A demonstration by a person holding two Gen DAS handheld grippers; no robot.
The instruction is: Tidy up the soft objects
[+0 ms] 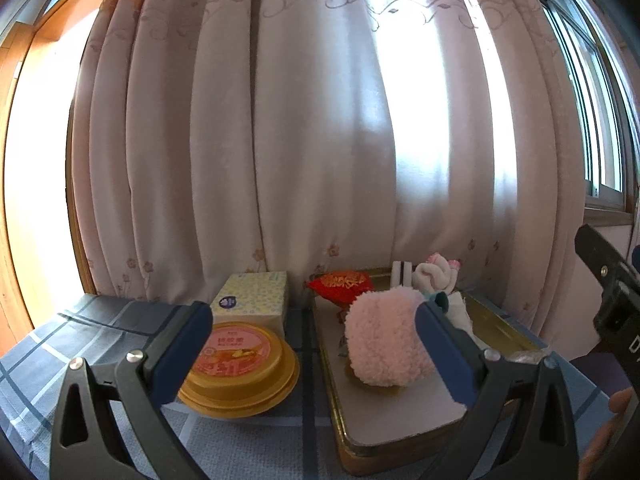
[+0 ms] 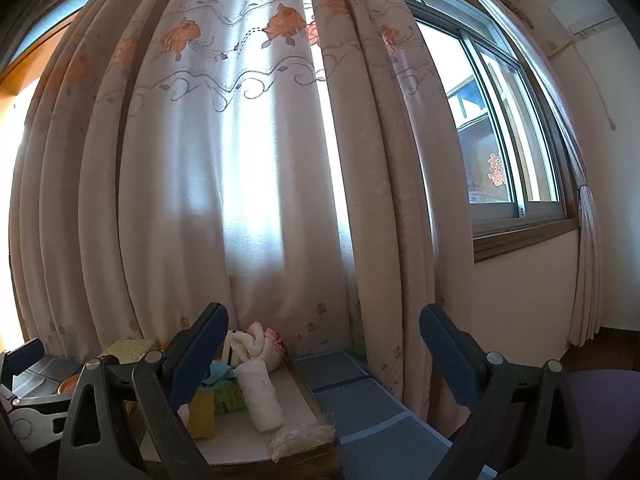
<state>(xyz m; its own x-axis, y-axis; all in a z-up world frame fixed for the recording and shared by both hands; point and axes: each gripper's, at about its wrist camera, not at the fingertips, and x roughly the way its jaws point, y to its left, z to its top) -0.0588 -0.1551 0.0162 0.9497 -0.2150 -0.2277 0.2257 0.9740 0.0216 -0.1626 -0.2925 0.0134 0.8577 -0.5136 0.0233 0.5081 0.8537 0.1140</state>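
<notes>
1. Left wrist view showed the left gripper [image 1: 314, 320] with its blue-padded fingers [image 1: 182, 354] spread wide apart, holding nothing, above the counter [image 1: 100, 320] covered in a blue checked cloth.
2. A gold-rimmed tray [image 1: 404, 420] lay on the right part of the counter, reaching back to the curtain [image 1: 300, 120].
3. A fluffy pink plush [image 1: 386, 336] sat in the middle of the tray, between the spread fingers as seen from the camera.
4. A red pouch [image 1: 340, 284] lay at the tray's far left corner, and a rolled white-and-pink towel toy [image 1: 434, 274] stood at its far edge.
5. Left of the tray, a round yellow lidded tub [image 1: 240, 364] sat near the counter's front, with a tissue pack [image 1: 252, 296] just behind it.
6. Right wrist view showed the right gripper [image 2: 324, 352], its fingers likewise wide apart and empty, off the tray's right side.
7. There a rolled white towel [image 2: 260, 396] lay in the tray, with a green packet [image 2: 230, 398] just beside it and a crinkled clear bag [image 2: 300, 438] at the near right corner.
</notes>
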